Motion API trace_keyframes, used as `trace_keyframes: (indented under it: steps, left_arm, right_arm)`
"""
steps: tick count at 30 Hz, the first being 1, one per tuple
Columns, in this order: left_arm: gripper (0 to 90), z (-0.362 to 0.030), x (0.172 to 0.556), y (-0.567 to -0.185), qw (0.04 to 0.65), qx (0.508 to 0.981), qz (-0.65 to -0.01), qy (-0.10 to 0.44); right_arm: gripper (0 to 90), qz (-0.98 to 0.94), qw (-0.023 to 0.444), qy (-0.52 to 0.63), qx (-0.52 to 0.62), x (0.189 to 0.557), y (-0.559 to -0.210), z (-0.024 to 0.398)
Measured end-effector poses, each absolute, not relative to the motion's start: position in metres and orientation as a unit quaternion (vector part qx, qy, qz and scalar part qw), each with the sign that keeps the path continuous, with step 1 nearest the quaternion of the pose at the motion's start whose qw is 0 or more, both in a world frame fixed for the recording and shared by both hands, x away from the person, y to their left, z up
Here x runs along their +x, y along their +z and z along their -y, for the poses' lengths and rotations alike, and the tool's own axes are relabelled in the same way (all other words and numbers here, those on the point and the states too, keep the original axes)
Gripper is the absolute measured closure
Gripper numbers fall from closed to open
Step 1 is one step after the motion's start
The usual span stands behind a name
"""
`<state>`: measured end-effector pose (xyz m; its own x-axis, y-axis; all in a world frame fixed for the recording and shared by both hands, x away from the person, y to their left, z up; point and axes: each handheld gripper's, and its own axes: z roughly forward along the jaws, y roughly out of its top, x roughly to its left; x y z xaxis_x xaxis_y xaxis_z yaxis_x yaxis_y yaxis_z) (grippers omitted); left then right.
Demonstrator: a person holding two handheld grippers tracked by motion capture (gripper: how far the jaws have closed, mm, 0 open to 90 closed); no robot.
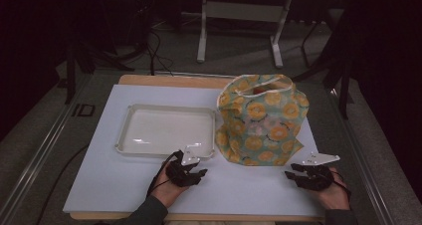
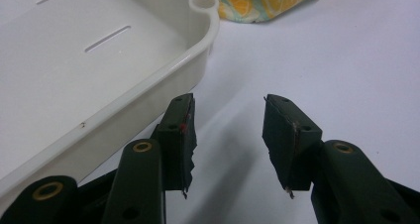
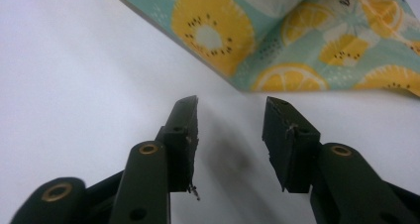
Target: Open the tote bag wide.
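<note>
Both hands sit at the near edge of the white surface, each wrapped around a gripper. Left gripper rests low just in front of the white tray, jaws standing apart with nothing between them; in the left gripper view its left jaw is right beside the tray's near wall, though I can't tell if they touch. Right gripper hovers near the front right corner of the fruit-print bag, jaws also parted and empty, white surface showing through the gap. That bag stands upright at the right of the tray, just beside it, its mouth open at the top with something reddish inside, too dim to name. Bag's lower hem spreads out flat toward the right gripper, close but apart from it.
</note>
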<state>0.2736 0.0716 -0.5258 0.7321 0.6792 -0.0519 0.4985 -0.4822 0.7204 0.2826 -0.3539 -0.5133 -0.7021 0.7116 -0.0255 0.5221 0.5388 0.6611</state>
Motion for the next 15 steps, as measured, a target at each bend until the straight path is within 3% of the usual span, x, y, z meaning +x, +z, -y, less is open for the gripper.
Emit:
trace_keyframes:
  steps: [15]
  left_arm:
    - [54.5,-0.0717,0.2740,-0.5231,0.385,0.848,-0.344,0.118]
  right_arm:
    - [57.3,-0.863,0.141,0.337,0.350,0.2807,-0.5038,0.3505]
